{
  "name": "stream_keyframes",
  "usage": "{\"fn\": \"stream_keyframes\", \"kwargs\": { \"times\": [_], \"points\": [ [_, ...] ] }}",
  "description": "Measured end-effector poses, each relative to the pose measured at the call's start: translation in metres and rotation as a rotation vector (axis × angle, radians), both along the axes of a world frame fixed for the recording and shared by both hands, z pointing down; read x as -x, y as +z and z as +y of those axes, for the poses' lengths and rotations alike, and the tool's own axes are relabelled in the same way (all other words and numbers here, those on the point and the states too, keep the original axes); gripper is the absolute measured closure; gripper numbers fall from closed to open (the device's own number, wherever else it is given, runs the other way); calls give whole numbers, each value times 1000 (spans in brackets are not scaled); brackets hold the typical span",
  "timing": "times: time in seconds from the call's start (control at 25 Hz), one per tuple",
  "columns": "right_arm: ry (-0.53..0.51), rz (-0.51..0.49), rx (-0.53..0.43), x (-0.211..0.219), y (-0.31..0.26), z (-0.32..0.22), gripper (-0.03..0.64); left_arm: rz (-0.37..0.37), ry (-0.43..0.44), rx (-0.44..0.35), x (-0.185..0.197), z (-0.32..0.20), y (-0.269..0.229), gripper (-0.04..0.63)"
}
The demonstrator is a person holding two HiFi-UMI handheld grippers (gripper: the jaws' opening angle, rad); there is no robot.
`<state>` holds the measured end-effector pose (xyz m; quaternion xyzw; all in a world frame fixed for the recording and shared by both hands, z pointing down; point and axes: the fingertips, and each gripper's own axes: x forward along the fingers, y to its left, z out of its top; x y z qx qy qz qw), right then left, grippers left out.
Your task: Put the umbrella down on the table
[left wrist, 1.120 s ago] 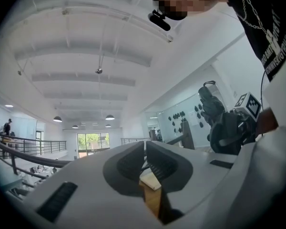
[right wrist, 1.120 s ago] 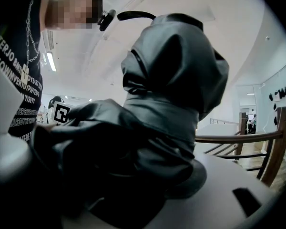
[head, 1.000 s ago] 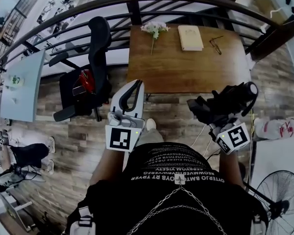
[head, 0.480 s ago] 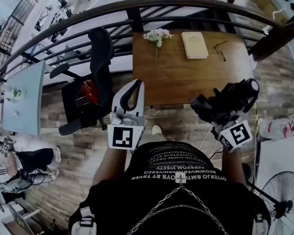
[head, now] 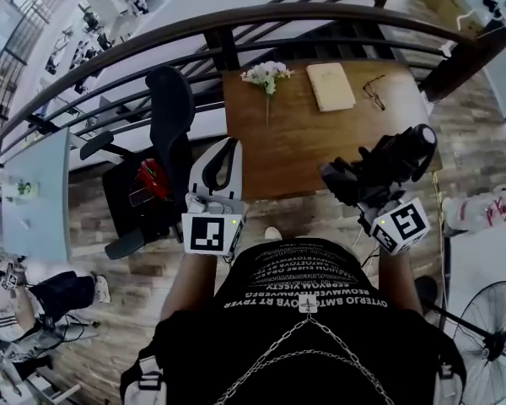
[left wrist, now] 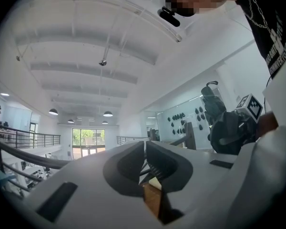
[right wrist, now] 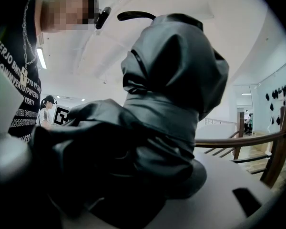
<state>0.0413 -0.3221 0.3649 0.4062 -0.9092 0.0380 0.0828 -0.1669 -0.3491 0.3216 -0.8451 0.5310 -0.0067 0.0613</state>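
A folded black umbrella [head: 395,160] lies crosswise in my right gripper [head: 364,184], which is shut on its bunched fabric. It hangs over the near right edge of the brown wooden table [head: 320,137]. In the right gripper view the umbrella [right wrist: 167,94] fills the space between the jaws, and its curved strap sticks up at the top. My white left gripper [head: 233,144] is shut with nothing in it, its tips over the table's near left edge. Its closed tips [left wrist: 145,146] show in the left gripper view, with the umbrella [left wrist: 224,128] off to the right.
On the far half of the table lie a bunch of pale flowers [head: 266,75], a cream book [head: 331,87] and a pair of glasses [head: 373,92]. A black office chair [head: 164,133] holding a red thing stands left of the table. A curved railing [head: 236,19] runs behind it. A fan [head: 489,344] stands at the lower right.
Both grippers have moved forward with the person toward the table. Their tips and the umbrella now hang over its near edge. Neither gripper's jaws changed.
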Motion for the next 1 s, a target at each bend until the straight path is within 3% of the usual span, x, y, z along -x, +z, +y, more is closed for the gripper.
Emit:
{"fn": "stream_keyframes", "kwargs": {
  "times": [0.4,1.0],
  "points": [
    [2,12,115,8,37,-9,325,34,22,68,-2,-7,27,558],
    [-60,46,297,2,127,-90,325,-18,-12,84,-17,-71,36,558]
  ]
}}
